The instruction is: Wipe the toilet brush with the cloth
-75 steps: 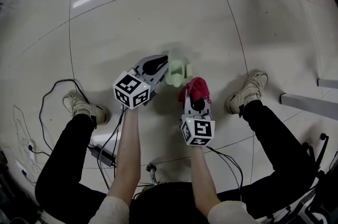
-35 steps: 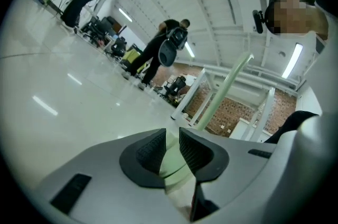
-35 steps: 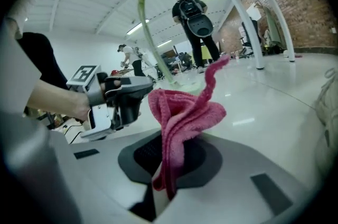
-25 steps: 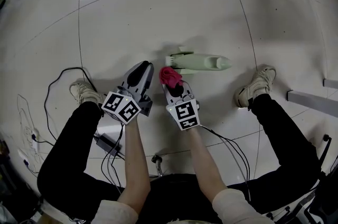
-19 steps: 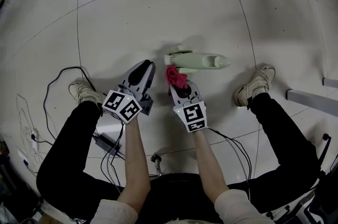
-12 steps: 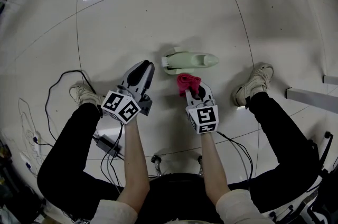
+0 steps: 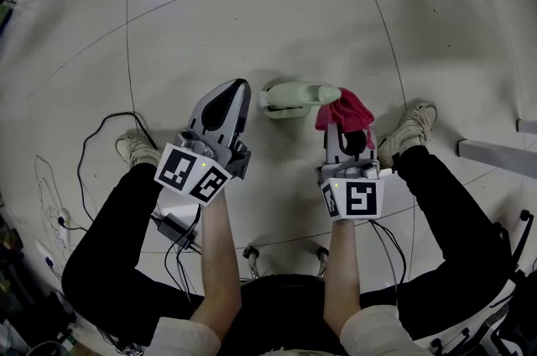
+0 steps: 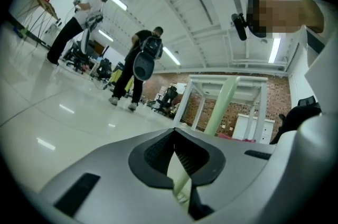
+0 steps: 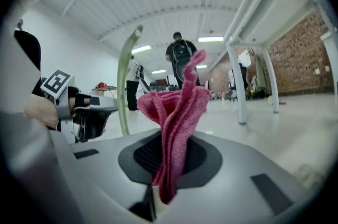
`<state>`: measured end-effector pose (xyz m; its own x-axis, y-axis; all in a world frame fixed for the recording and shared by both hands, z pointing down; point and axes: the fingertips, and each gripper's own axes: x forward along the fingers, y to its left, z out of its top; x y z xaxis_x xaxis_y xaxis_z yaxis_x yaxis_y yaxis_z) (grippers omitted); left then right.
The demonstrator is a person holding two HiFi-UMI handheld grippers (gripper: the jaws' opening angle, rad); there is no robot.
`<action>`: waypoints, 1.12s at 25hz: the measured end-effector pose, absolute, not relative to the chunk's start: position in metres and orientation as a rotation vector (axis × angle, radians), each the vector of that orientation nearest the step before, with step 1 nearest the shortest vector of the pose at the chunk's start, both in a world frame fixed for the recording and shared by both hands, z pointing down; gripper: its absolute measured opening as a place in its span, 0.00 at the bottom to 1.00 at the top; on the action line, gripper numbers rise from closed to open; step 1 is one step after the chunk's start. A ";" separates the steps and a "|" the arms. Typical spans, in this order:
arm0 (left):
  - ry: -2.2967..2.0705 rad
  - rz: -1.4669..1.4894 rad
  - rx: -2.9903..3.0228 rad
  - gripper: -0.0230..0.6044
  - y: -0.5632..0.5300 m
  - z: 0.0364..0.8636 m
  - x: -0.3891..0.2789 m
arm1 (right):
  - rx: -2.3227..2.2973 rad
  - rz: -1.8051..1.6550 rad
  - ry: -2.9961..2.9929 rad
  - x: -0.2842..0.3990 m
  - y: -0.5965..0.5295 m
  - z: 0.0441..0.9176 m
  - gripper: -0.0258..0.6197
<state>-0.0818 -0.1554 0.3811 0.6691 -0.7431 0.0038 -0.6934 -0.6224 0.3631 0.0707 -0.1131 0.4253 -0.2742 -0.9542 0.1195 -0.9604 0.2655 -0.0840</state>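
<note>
The right hand-held gripper [image 7: 346, 128] is clamped on the cloth [image 7: 344, 107], a pink, nubbly terry piece. It is pinched near one edge, so it stands out beyond the dark ribbed pads in soft upright folds. The left hand-held gripper [image 7: 235, 92] carries nothing. Its jaws are drawn together at the tips, leaving only a thin wedge of gap behind them, through which a sliver of pale green shows.

The toilet brush [image 7: 294, 96] is just ahead of both tips, low down on the floor [image 7: 252, 10] between them. In the head view its long axis runs crosswise, from the left hand-held gripper's side to the right one's. It looks like smooth, pale green moulded plastic, broad and rounded, with a whiter part at the end nearest the left hand-held gripper. The cloth overlaps the opposite end, so the right hand-held gripper is the nearer one to its working surface. Whether fabric and plastic actually touch cannot be told. The right gripper view shows a slim pale green shaft, probably part of the brush, rising just to the left of the cloth with a clear gap between them.

Judging from this, the wipe would travel along that crosswise axis, leftward from the right hand-held gripper. The empty left one is well placed to steady the near end, since light plastic would likely skid on the floor's glossy, light-reflecting tiles.
</note>
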 end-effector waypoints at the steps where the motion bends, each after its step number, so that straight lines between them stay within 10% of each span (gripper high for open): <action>1: -1.150 -0.219 2.572 0.04 -0.154 0.366 -0.076 | 1.861 0.115 -2.501 0.067 -0.118 0.397 0.09; 11: -1.183 -0.165 2.744 0.04 -0.143 0.286 -0.041 | 1.810 -0.102 -2.648 0.032 -0.115 0.288 0.09; 28: -1.203 -0.148 2.731 0.04 -0.147 0.292 -0.046 | 1.363 -0.202 -2.429 -0.030 -0.121 0.395 0.09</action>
